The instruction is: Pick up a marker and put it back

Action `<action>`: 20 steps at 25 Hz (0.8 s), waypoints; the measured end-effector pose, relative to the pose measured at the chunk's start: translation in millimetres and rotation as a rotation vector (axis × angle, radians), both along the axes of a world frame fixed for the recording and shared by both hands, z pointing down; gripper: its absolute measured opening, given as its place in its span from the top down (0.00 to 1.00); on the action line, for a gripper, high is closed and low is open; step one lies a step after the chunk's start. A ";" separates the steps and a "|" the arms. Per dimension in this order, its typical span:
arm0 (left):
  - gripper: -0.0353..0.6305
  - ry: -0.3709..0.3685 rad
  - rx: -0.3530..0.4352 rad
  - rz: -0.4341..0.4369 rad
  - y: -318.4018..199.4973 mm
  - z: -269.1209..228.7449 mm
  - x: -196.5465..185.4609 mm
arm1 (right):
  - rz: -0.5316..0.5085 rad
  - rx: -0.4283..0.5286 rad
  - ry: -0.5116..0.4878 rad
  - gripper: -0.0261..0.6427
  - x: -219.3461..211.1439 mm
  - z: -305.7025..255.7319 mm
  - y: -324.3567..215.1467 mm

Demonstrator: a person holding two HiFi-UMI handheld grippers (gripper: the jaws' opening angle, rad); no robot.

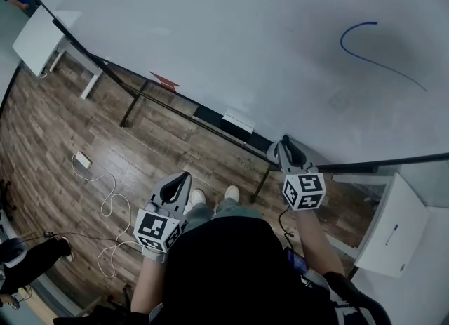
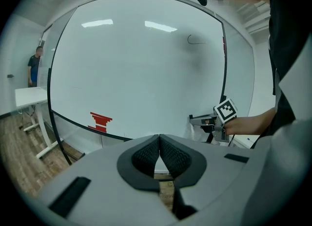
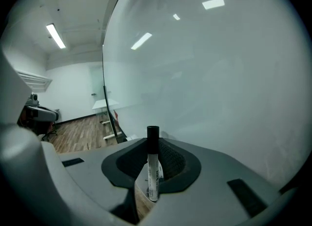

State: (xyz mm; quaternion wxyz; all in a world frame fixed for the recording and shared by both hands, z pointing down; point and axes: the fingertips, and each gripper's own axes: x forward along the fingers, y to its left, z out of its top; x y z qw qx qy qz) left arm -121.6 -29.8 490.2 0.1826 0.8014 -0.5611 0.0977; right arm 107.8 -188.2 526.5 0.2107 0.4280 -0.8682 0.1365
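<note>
**At the whiteboard's lower edge: marker clamped in the right gripper**

Against the bottom edge of the large white whiteboard point(image 1: 231, 43), the right gripper point(image 3: 152, 157) has its jaws partly closed, with both dark ribbed pads pressing on a white-barrelled marker with a black cap point(image 3: 152, 169). The marker stands upright between the jaws, its cap end pointing away from the camera towards the board. Dark print runs along its barrel, but it is too small to read.

The left gripper point(image 2: 159, 147) is held lower, over the wooden plank floor point(image 1: 63, 148) and well apart from the board. Its jaws are pressed together tip to tip with nothing between them. Each gripper carries a cube with black-and-white square markers, and these bear no legible words.

A thin blue curved line point(image 1: 372, 53) is drawn near the board's upper right part. A red stepped mark point(image 2: 100, 121) sits by the lower edge, towards the left. A small white block point(image 1: 238, 121) rests at the bottom rail, just left of the right gripper. On the floor lies a white cable point(image 1: 105, 204).
</note>
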 end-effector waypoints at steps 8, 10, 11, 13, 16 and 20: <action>0.92 0.007 -0.005 0.000 -0.2 2.9 -1.3 | -0.014 -0.058 0.057 0.83 -3.2 18.9 2.4; 0.92 0.008 -0.006 0.000 -0.2 3.5 -1.8 | -0.017 -0.065 0.067 0.83 -4.2 21.5 2.6; 0.92 0.009 -0.006 0.000 -0.2 3.7 -2.2 | -0.017 -0.066 0.069 0.83 -4.5 21.9 2.6; 0.92 0.009 -0.006 0.000 -0.5 3.9 -2.8 | -0.016 -0.068 0.069 0.83 -4.7 22.2 2.0; 0.92 0.006 -0.001 0.011 -0.9 3.4 -2.8 | -0.019 -0.075 0.067 0.83 -6.6 21.9 2.2; 0.92 0.015 -0.001 0.014 -1.9 2.7 -4.0 | -0.003 -0.066 0.060 0.80 -7.1 17.3 2.6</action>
